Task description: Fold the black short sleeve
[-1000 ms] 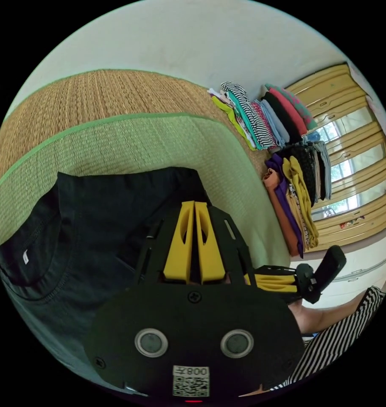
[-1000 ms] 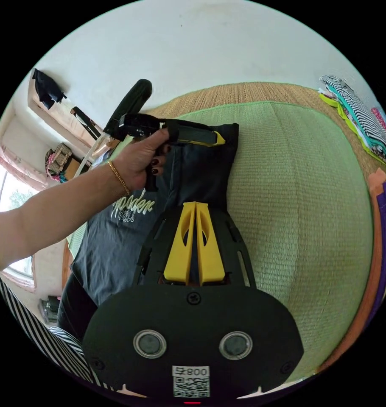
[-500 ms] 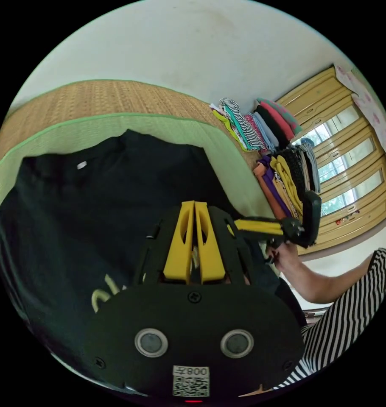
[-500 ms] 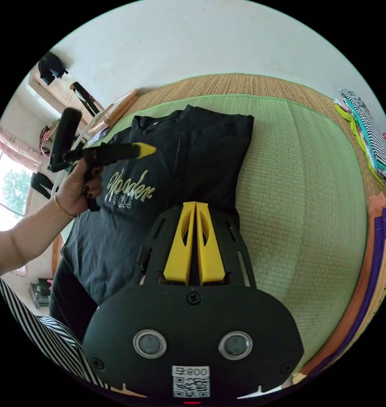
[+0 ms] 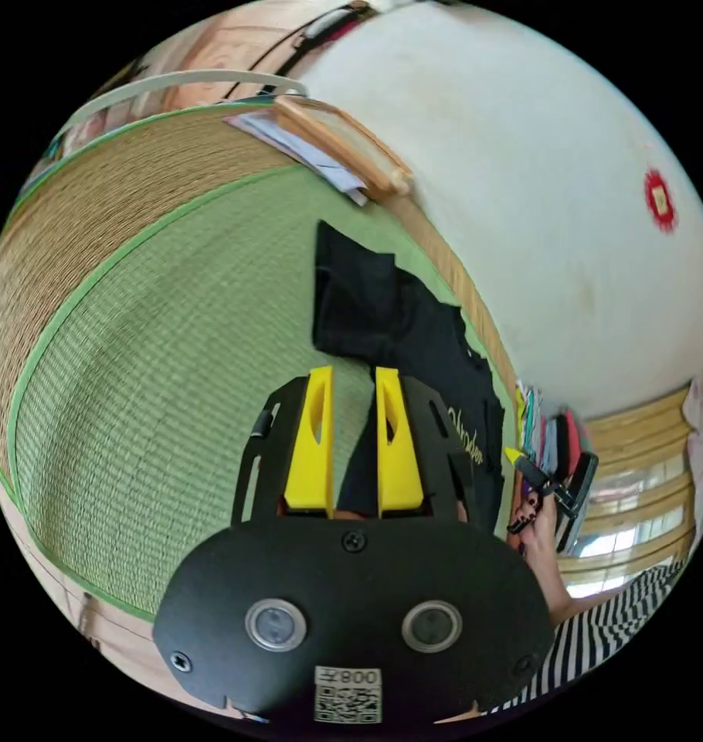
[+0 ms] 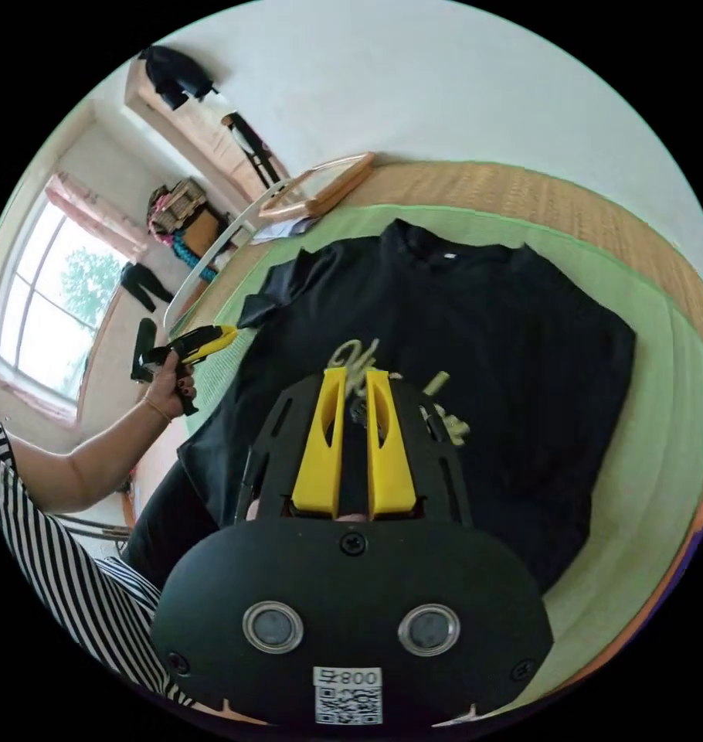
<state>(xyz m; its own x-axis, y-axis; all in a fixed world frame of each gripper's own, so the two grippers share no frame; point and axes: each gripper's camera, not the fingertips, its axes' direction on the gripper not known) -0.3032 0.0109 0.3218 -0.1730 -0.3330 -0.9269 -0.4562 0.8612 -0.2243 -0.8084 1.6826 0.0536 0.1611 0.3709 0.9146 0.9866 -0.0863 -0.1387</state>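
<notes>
The black short sleeve shirt lies spread flat on the green mat, front up with pale lettering and the collar at the far end. My right gripper hovers over the lettering with its jaws a little apart and nothing pinched. A hand holds my left gripper just off the shirt's left sleeve. In the left gripper view, the left gripper stands open over the mat, with that sleeve of the shirt just past its tips. The right gripper is at the far right.
A wooden frame lies on the brown mat past the collar. Stacks of folded clothes stand along the far side. The person's striped sleeve is at the lower left. A window is on the left.
The shirt, half folded and held a second ago, now lies spread flat. Both grippers have opened and let it go. The left one has moved out to the sleeve side.
</notes>
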